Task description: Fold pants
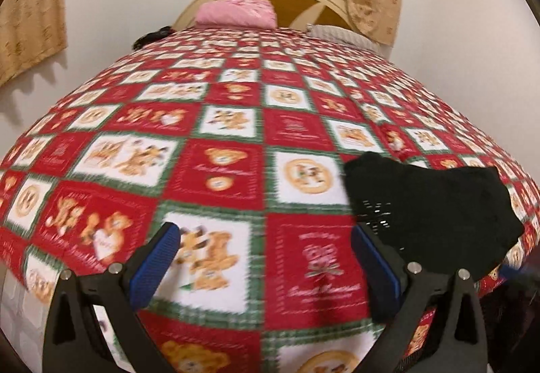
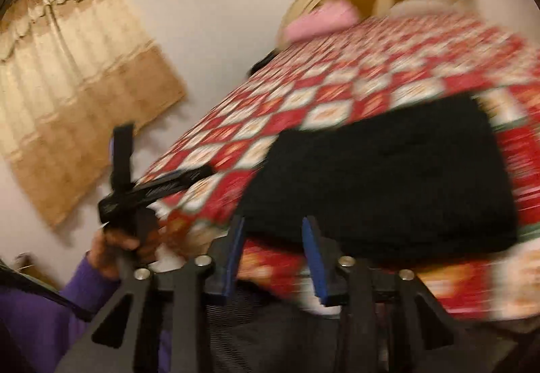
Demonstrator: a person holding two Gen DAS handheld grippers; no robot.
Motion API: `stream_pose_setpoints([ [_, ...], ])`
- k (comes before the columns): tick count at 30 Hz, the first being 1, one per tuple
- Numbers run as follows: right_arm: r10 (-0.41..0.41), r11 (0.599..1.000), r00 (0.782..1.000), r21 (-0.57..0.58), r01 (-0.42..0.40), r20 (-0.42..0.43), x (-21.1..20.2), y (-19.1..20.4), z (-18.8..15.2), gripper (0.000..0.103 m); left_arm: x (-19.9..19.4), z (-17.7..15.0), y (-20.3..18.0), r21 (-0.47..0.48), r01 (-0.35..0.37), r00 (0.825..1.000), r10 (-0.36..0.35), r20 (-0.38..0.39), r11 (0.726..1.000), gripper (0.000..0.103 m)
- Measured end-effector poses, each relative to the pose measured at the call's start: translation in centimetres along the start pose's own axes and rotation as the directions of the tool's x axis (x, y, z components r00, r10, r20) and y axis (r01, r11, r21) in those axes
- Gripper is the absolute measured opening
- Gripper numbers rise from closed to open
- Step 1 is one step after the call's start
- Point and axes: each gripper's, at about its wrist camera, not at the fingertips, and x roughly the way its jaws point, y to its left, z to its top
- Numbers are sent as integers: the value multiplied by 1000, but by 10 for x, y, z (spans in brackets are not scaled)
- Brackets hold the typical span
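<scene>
Since the black pants (image 1: 428,204) already lie folded compact on the quilt (image 1: 216,170), ahead and right of my left tongs (image 1: 266,271), which gape wide and empty, I judge only tidying remains. My right tongs (image 2: 273,258) stand narrow with nothing between them, just short of the bundle's near edge; I'd press flat, not pinch.

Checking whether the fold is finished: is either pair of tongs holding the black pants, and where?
Neither. The left tongs and right tongs are empty; the pants lie folded on the bed.
</scene>
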Motion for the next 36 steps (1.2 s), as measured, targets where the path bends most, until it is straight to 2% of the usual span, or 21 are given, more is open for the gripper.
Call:
stream_pose_setpoints([
  [2,22,1000,999,-18,-23,-24,22,11,0,36,-2,-2,6,-24,4,1000,-5,-4,1000,103],
  [4,-1,1000,1000,-27,1,-25,39,16,5,36,-4,-4,11,-31,9,1000,-9,-1,999,103],
  [8,37,995,996,90,-30,-76,46,-2,0,36,-6,-5,17,-29,4,1000,-4,8,1000,103],
  [11,8,991,996,136,3,-85,37,-19,-4,36,-3,-7,20,-45,20,1000,-20,0,999,103],
  [14,33,980,999,197,-27,-29,28,-30,-4,36,1,-8,19,-54,35,999,-36,-14,998,103],
  [18,15,982,1000,190,-19,18,17,-30,2,36,0,-7,12,-30,39,999,-40,-15,999,103],
  [23,31,980,999,197,-34,14,-9,-38,0,36,-7,-2,6,0,54,999,-54,9,999,103],
  [25,-57,990,997,133,50,47,-37,-35,0,36,-9,1,0,19,66,998,-66,21,998,103],
  [26,-115,989,991,105,107,74,-50,-34,0,36,-10,4,-6,36,73,997,-74,30,997,103],
  [27,-199,978,974,88,190,106,-67,-35,1,36,-10,6,-10,46,77,996,-79,33,996,103],
  [29,-329,944,931,80,320,158,-90,-38,2,36,-8,9,-23,77,88,995,-91,36,993,103],
  [30,-390,921,902,69,383,184,-100,-40,2,36,-8,10,-28,86,92,995,-95,34,992,103],
  [33,-487,868,849,6,497,204,-102,-39,5,36,-5,10,-44,110,109,994,-112,19,988,103],
  [36,-537,826,814,-60,561,220,-96,-41,8,36,-6,8,-53,133,113,993,-115,6,985,103],
])
